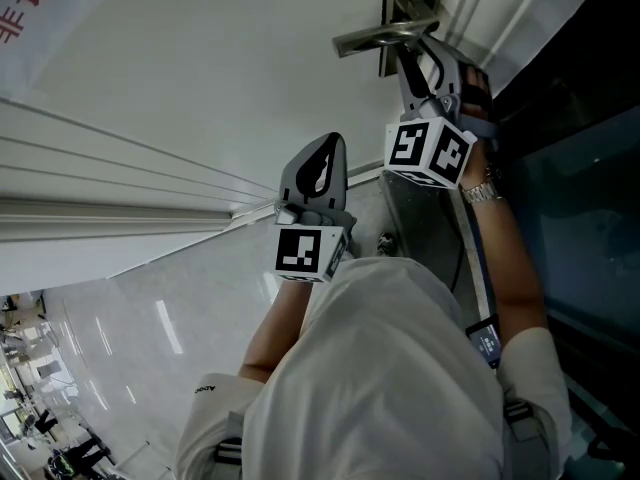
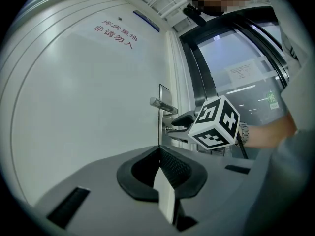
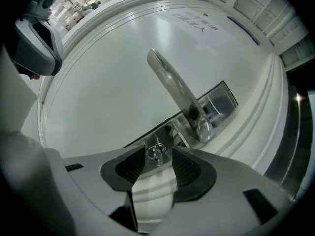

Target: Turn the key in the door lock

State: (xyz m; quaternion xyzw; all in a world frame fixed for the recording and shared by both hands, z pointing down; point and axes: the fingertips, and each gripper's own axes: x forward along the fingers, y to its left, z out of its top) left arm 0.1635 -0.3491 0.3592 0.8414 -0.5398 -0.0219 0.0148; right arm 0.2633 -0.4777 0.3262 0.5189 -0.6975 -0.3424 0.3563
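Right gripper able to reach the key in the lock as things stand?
Probably yes: the right gripper has its jaws apart with the key between them, gaps on both sides. The door handle sits above, clear of the jaws.

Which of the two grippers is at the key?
The right gripper: its jaws stand apart on both sides of the key. The left gripper is shut, away from it.
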